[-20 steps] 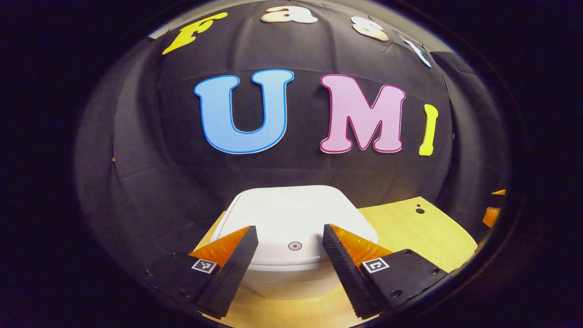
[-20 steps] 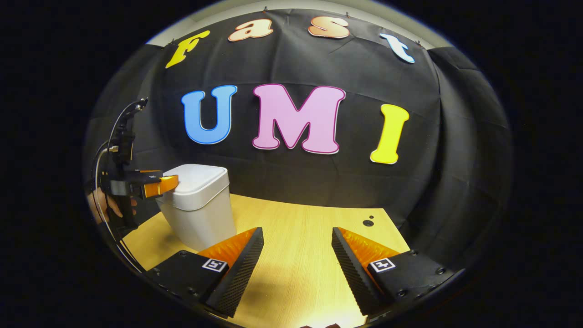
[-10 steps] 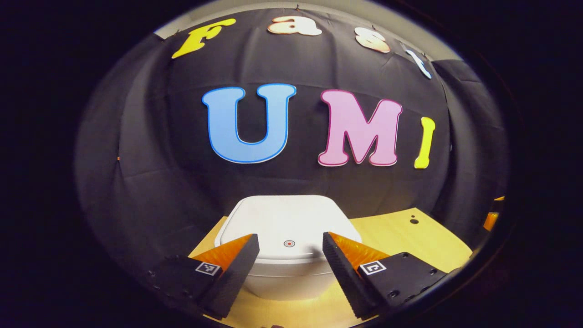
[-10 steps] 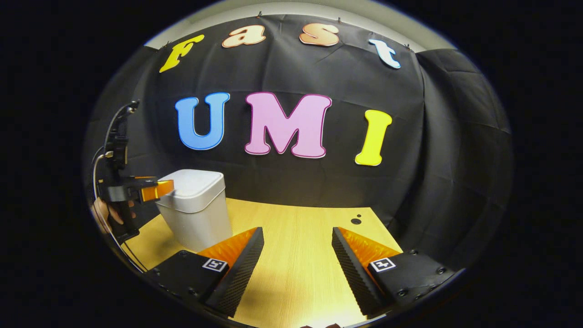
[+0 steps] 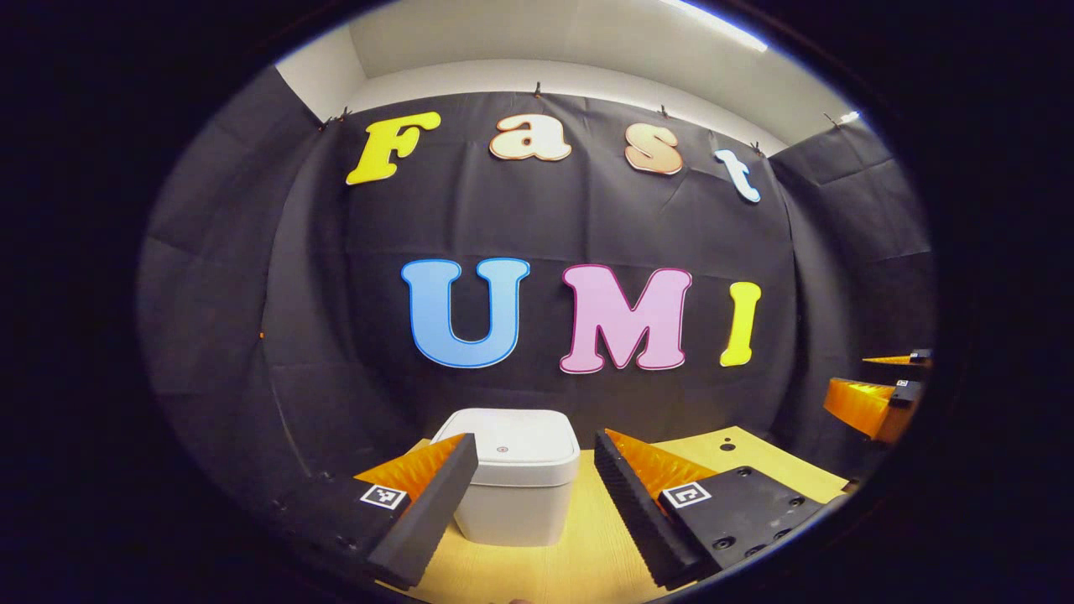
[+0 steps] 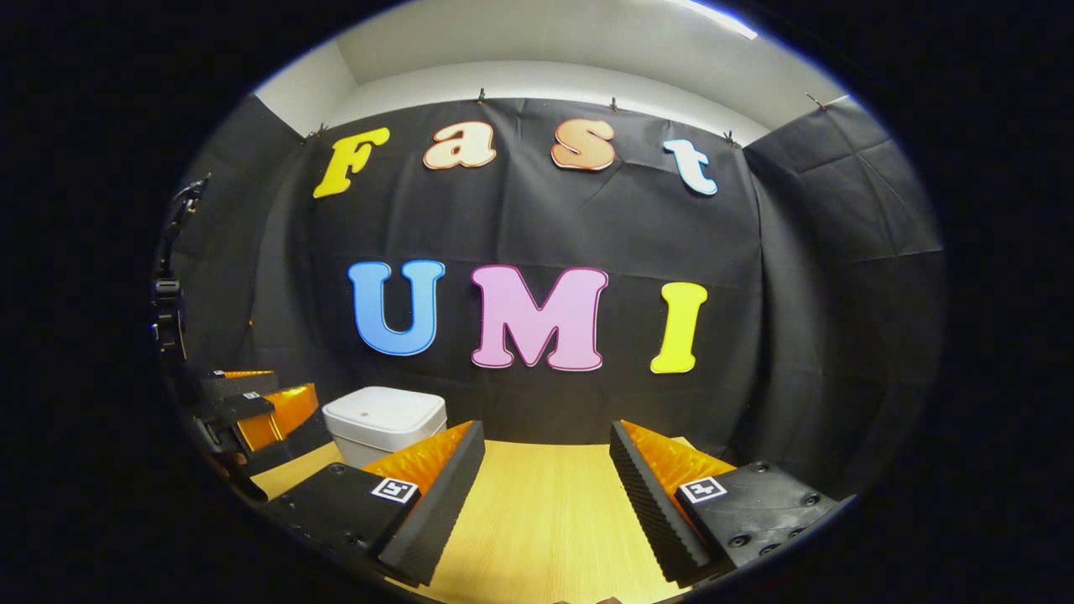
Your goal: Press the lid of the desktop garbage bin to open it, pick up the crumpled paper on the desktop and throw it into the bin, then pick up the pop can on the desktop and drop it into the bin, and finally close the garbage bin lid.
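So the bin (image 5: 516,486) sits on the wooden desktop (image 6: 537,520) w/ its lid (image 5: 512,446) down flat, little round press mark on top. Left gripper (image 5: 534,470) is spread wide, nothing between the fingers, and it's well back from the bin, which sits centered in the gap in the left gripper view. Right gripper (image 6: 545,470) is also spread and holding nothing, hanging over bare desktop, bin off to its left near the back wall.

Progress-wise, tbh looks like the tail end to me: lid is closed, and I can't spot any crumpled paper or pop can on the bits of desktop these views cover, so my guess is both are inside and the lid's shut. Can't confirm tho, bin's not see-thru and part of the desktop is out of frame. If that's right, nothing left to do imo.
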Available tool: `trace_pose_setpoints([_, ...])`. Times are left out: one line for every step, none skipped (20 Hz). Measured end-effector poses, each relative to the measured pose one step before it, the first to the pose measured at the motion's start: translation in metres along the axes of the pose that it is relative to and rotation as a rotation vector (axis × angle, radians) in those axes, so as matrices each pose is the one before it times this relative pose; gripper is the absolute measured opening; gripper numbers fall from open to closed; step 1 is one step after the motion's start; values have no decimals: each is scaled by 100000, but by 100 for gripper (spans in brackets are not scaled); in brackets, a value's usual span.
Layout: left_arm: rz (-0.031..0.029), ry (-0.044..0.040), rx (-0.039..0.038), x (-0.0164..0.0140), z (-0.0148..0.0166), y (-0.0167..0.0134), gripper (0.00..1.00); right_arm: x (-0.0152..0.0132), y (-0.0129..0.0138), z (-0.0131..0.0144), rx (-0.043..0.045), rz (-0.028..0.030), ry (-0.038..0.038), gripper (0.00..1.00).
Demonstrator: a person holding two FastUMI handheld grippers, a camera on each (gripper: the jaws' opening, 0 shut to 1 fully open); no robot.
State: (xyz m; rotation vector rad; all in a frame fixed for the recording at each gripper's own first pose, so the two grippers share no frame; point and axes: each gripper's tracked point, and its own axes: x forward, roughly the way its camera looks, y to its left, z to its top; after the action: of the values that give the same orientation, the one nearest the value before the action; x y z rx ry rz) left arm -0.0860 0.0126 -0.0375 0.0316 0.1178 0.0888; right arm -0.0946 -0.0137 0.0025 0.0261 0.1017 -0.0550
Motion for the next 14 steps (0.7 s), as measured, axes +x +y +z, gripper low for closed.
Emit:
trace_pose_setpoints([-570, -967, -745, -917, 175, -176, 95, -773, 348, 418, -714, 510, -1487, 96])
trace_pose_setpoints([277, -1656, -106, -840, 299, 169, 95, -538, 300, 155, -1071, 581, -830, 96])
trace_pose_setpoints([307, -1677, 518, -610, 300, 161, 94, -554, 235, -76, -968, 347, 96, 96])
trace_pose_setpoints([88, -1359, 533, -547, 115, 83, 95, -282, 125, -129, -161, 549, -41, 96])
trace_pose_setpoints([-580, -695, -100, -301, 95, -158, 95, -325, 49, -165, 811, 316, 337, 97])
trace_pose_setpoints([-891, 298, -839, -261, -32, -291, 95, -76, 263, -224, 1340, 1180, 502, 97])
trace_pose_setpoints([76, 344, -793, -237, -208, -25, 95, 58, 265, -37, 1057, 1220, 219, 96])
trace_pose_setpoints([215, 236, -562, -42, 13, 56, 95, 242, 98, 128, 486, 1229, -469, 96])
trace_pose_setpoints([749, 177, -20, -31, 13, 86, 95, 342, -104, 208, -195, 769, -713, 96])
trace_pose_setpoints([914, 625, 179, 37, -147, 90, 95, 404, -234, 279, -94, 827, -1308, 96])
trace_pose_setpoints([698, 805, -9, 8, -221, -63, 95, 189, -164, 90, 318, 1128, -916, 96])
trace_pose_setpoints([1266, 328, -209, -54, -25, -12, 95, 106, -170, -29, 899, 880, -1076, 96])
trace_pose_setpoints([1810, -447, -407, 181, 142, 202, 95, 148, -342, 181, 1653, 673, -458, 97])
trace_pose_setpoints([1234, 488, -186, 13, 160, 47, 95, 16, -104, -80, 1499, 1321, 731, 96])
